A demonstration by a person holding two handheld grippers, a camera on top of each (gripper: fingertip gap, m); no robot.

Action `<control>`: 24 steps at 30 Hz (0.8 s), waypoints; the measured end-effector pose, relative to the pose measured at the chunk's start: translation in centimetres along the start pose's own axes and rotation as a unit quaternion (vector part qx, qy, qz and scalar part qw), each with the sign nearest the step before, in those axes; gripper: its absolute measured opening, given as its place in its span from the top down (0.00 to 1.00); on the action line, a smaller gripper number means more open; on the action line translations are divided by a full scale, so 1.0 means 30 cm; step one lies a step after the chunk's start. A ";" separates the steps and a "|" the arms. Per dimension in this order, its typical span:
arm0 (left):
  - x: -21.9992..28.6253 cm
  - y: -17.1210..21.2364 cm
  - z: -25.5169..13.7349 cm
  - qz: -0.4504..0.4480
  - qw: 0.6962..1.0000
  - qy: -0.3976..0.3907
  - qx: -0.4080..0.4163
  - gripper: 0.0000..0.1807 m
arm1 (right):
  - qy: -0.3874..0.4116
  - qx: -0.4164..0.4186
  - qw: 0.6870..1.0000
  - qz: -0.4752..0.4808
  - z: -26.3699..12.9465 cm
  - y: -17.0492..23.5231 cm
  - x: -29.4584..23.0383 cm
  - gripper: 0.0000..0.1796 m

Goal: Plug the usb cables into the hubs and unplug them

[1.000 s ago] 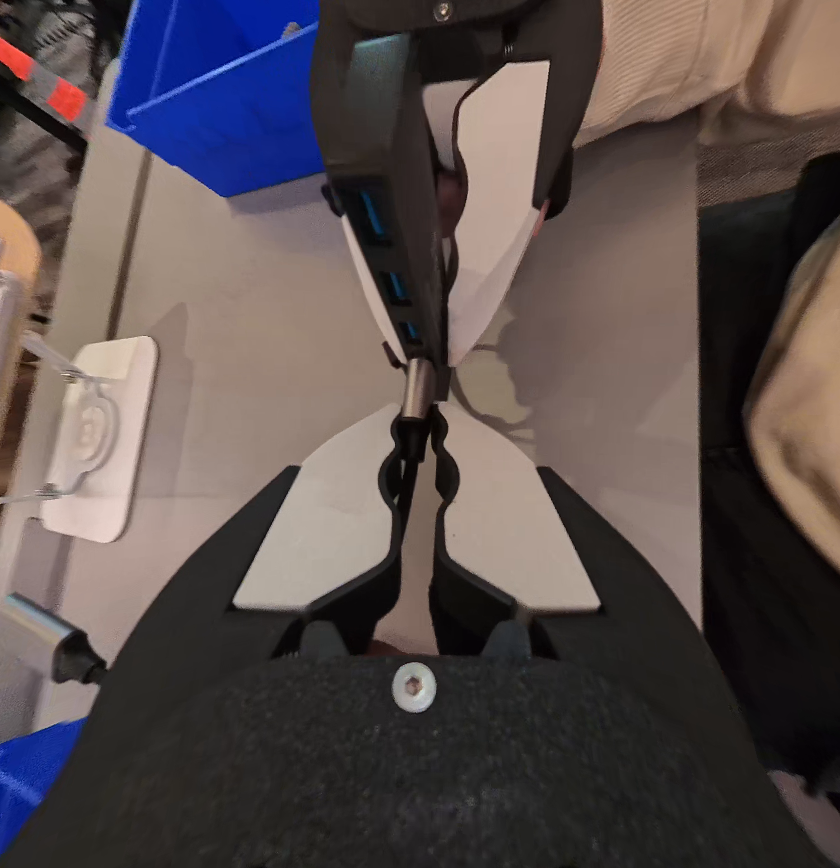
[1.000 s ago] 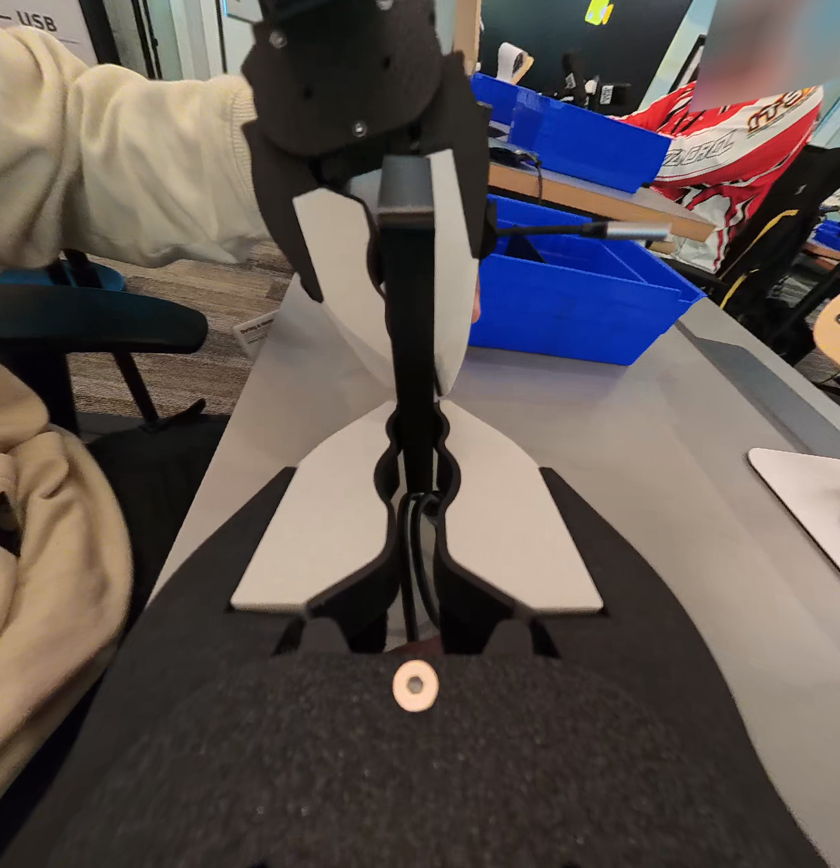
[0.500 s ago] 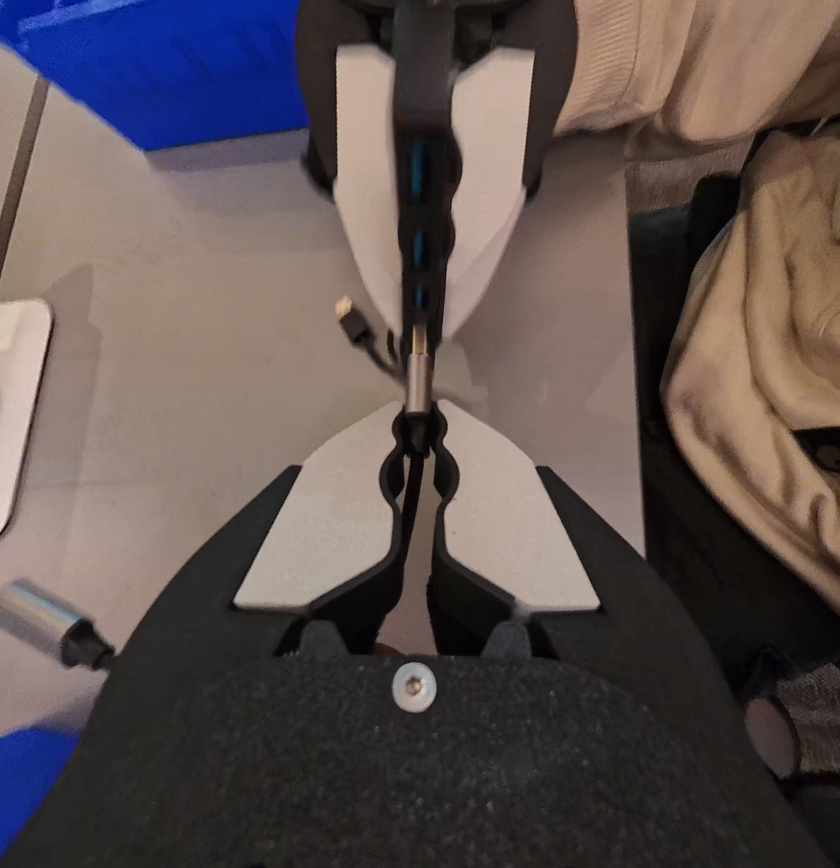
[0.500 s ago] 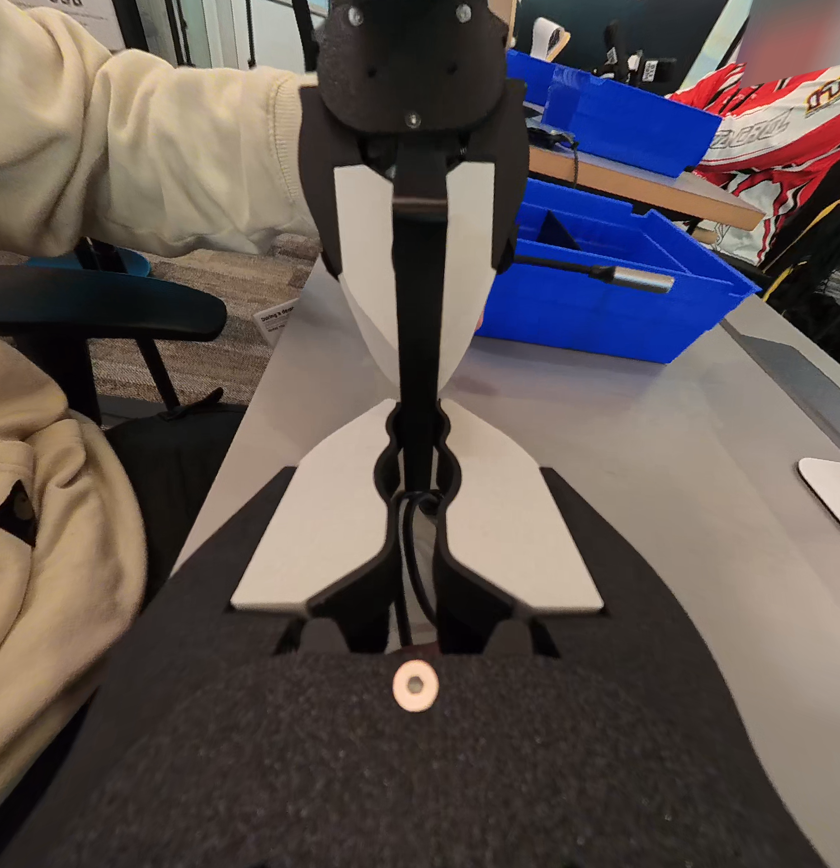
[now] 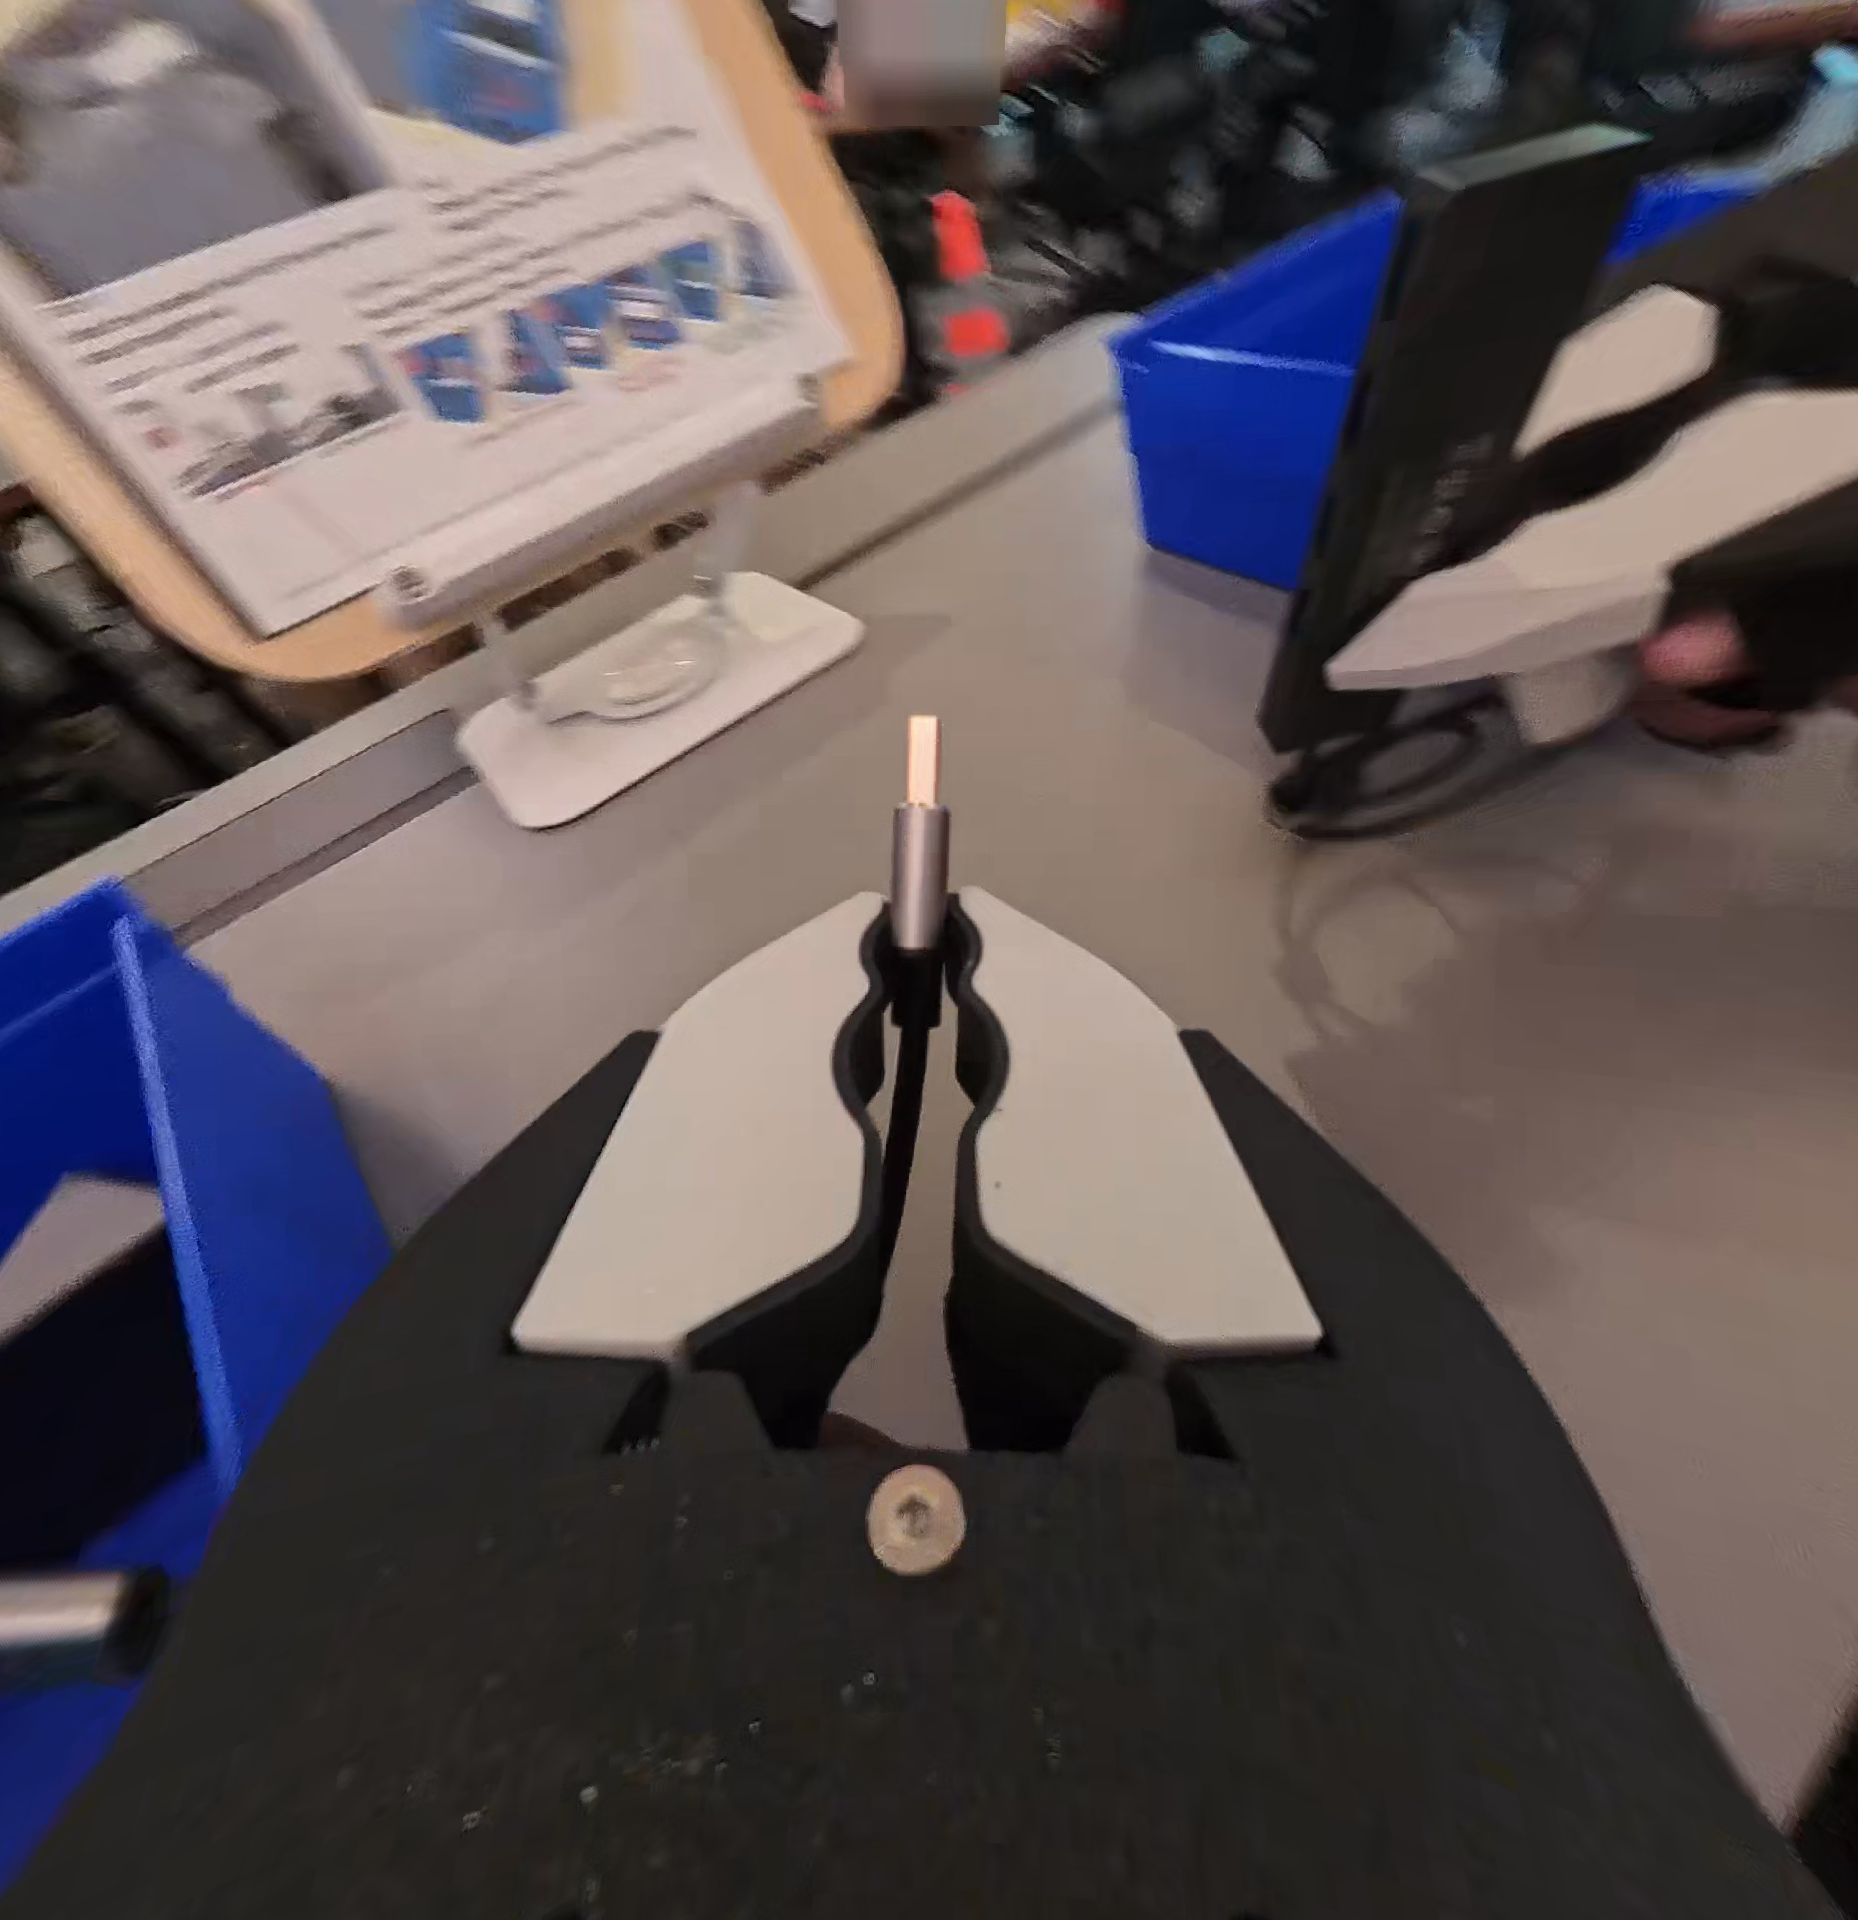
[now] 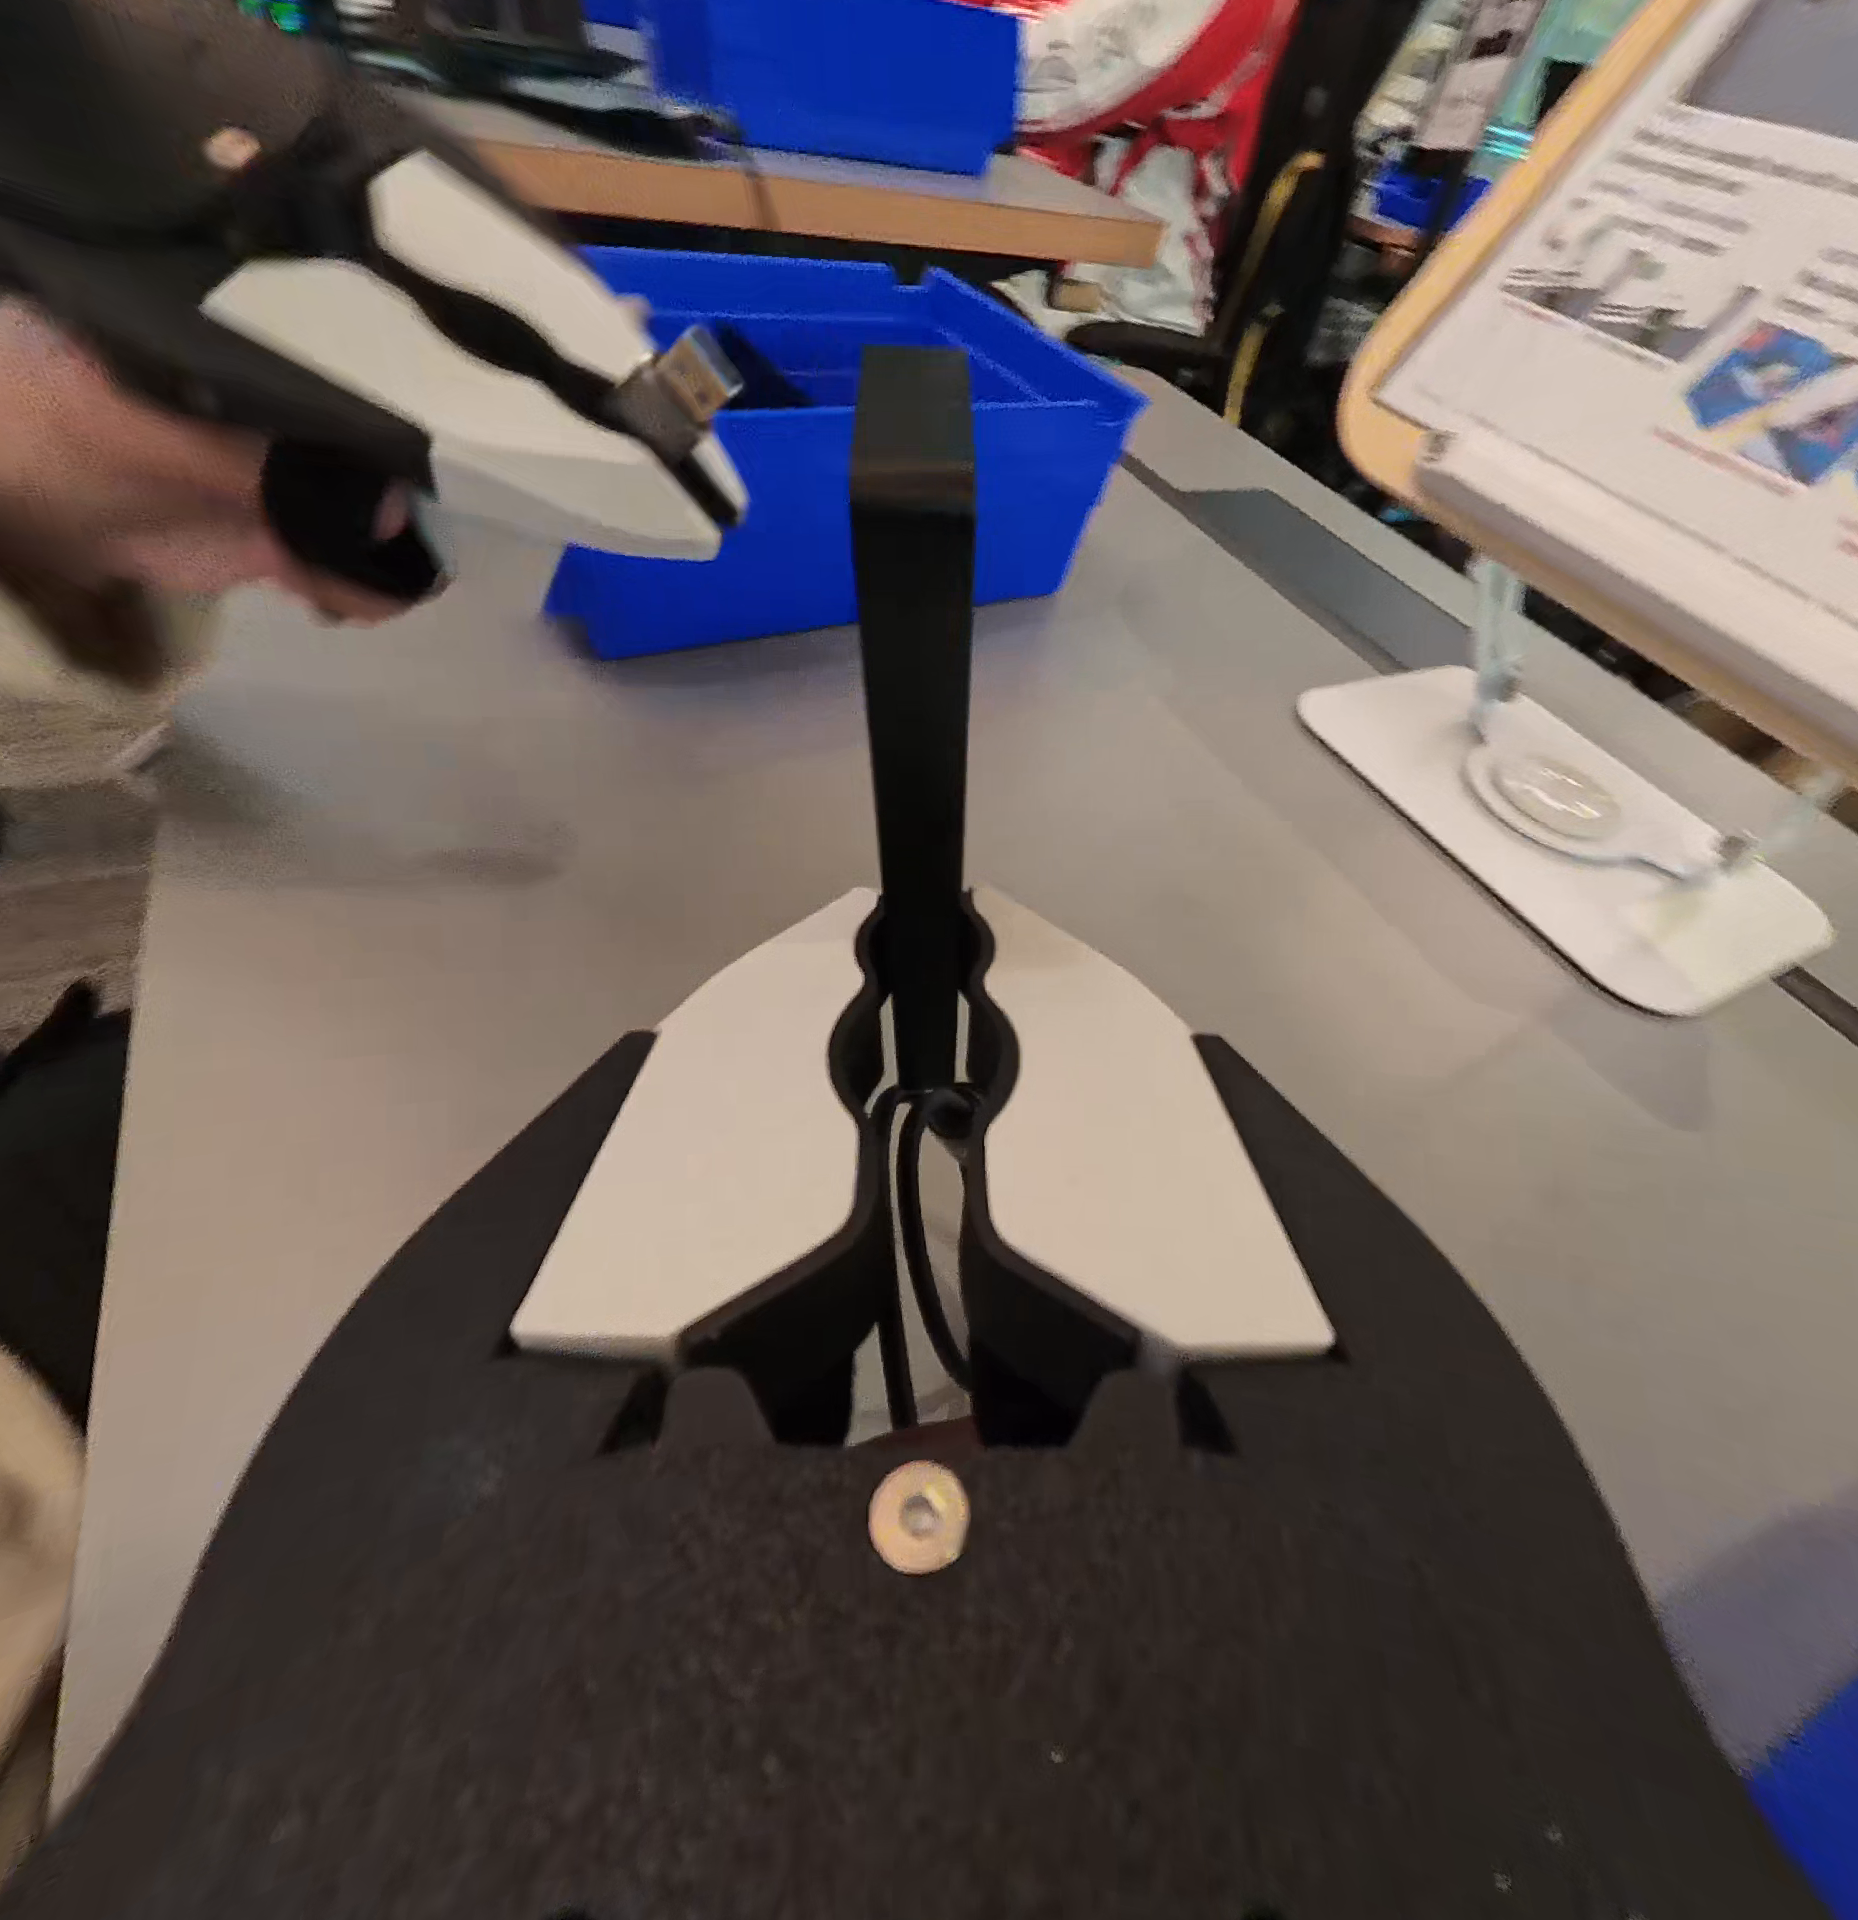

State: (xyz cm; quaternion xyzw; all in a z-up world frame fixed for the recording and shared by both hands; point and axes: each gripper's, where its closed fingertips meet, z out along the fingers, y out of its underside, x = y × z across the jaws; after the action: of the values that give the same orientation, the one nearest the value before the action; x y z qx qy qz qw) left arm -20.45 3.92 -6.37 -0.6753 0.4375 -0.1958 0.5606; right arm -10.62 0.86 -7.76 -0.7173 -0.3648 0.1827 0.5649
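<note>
Two grippers are clamped on separate parts. Left gripper (image 5: pixel 920 914) grips the USB cable (image 5: pixel 921 873) by its metal plug shell, connector tip exposed and unplugged. Right gripper (image 6: pixel 923 925) pinches the black hub (image 6: pixel 912 644) upright above the grey table (image 6: pixel 1164 831). Plug and hub are apart. Blue bins (image 6: pixel 852 499) stand behind.

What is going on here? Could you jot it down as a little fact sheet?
Left tool: shut on the USB plug, metal tip bare, in no port
Right tool: shut on the black hub, held upright
Plug and hub: apart
Surface: grey table
Nearby: blue bin, tilted sign on a white stand
</note>
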 end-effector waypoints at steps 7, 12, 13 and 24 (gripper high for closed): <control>0.011 0.108 0.031 -0.111 0.990 -0.084 0.001 0.96 | 0.084 -0.063 0.994 0.037 -0.014 0.021 0.061 0.94; 0.050 0.158 0.070 -0.125 0.990 -0.058 -0.008 0.96 | 0.079 -0.072 0.992 0.062 0.006 0.057 0.059 0.94; 0.050 0.162 0.073 -0.128 0.990 -0.056 -0.010 0.96 | 0.078 -0.069 0.993 0.062 0.007 0.056 0.057 0.94; 0.053 0.162 0.081 -0.131 0.990 -0.046 -0.008 0.96 | 0.099 -0.032 0.994 0.040 -0.032 -0.060 0.085 0.94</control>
State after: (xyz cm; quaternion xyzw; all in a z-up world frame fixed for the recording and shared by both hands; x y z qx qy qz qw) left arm -19.55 4.10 -11.95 -0.7396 0.3209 -0.2326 0.5439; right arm -8.85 2.24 -5.39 -0.7636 -0.2833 0.1215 0.5674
